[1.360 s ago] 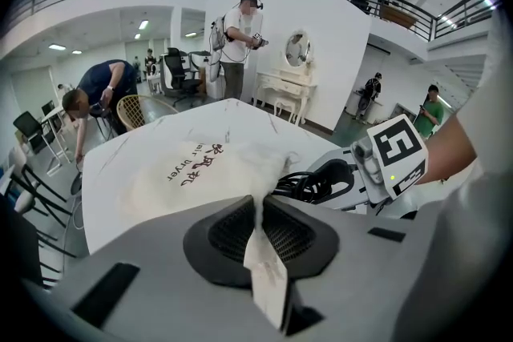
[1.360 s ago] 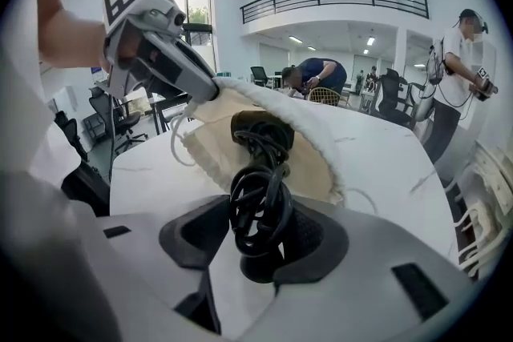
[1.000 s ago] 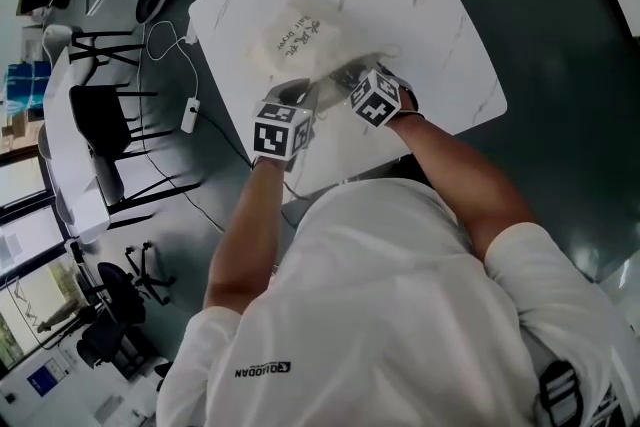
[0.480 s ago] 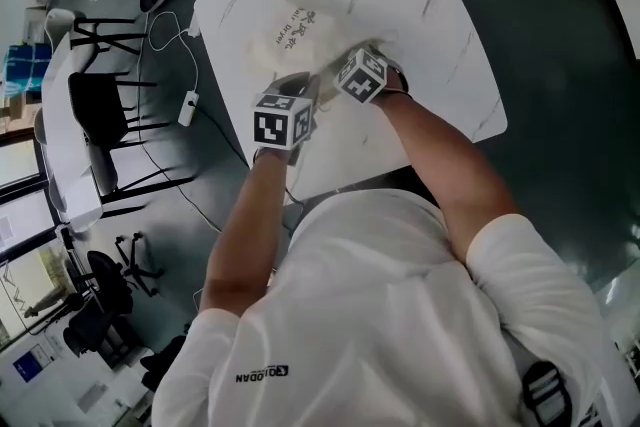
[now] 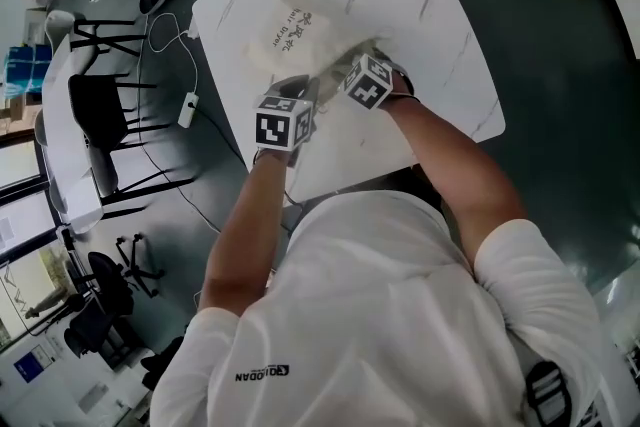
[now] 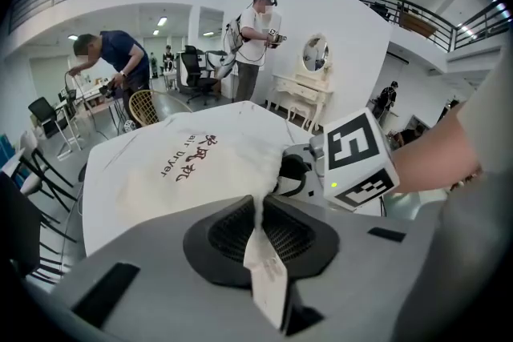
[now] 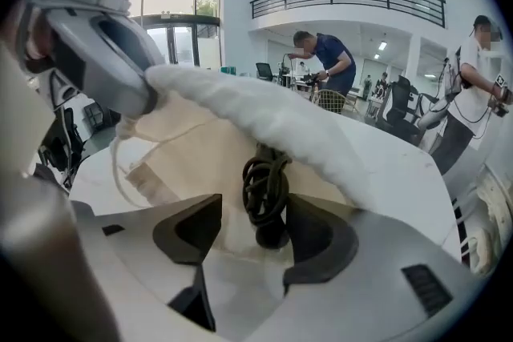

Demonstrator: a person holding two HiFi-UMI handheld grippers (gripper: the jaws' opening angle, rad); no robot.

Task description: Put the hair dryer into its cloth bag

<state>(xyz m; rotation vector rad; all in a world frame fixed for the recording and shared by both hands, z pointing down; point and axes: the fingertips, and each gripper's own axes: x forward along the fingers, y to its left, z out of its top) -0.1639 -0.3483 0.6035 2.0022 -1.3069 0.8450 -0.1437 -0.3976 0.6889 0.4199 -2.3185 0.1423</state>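
**Only the cord is left to tuck into the bag**

The white marble table [image 5: 440,35] fills the upper part of the head view. The cloth bag [image 5: 300,30] lies on it up and left of centre, printed side up, with its mouth toward the person. The bag looks plump, so I take the hair dryer's body to be inside already, though no view shows it.

The left gripper [image 6: 260,232] has its jaws pinched together on the bag's upper lip, with a strip of cloth running down between them. It holds that lip raised like an awning. The right gripper [image 7: 248,240] sits at the mouth, low in the centre of its own view. Its jaws have just been opening and now stand wide apart, pressing on nothing.

As I read it, the step in hand is getting the coiled dark cord [image 7: 264,188] inside. To do it well, the left should hold the lip high and taut so the opening does not sag. The right should push the coil in as one bundle, deep under the lifted cloth, because pinching a single loop could unravel it. It should also steer clear of the drawstring [image 7: 120,164] looping at the left of that view.

The cord stands between the open right jaws, at the bag's mouth and under the raised lip. It is just beside the right-hand jaw and apart from the left-hand one. I cannot tell whether it touches.
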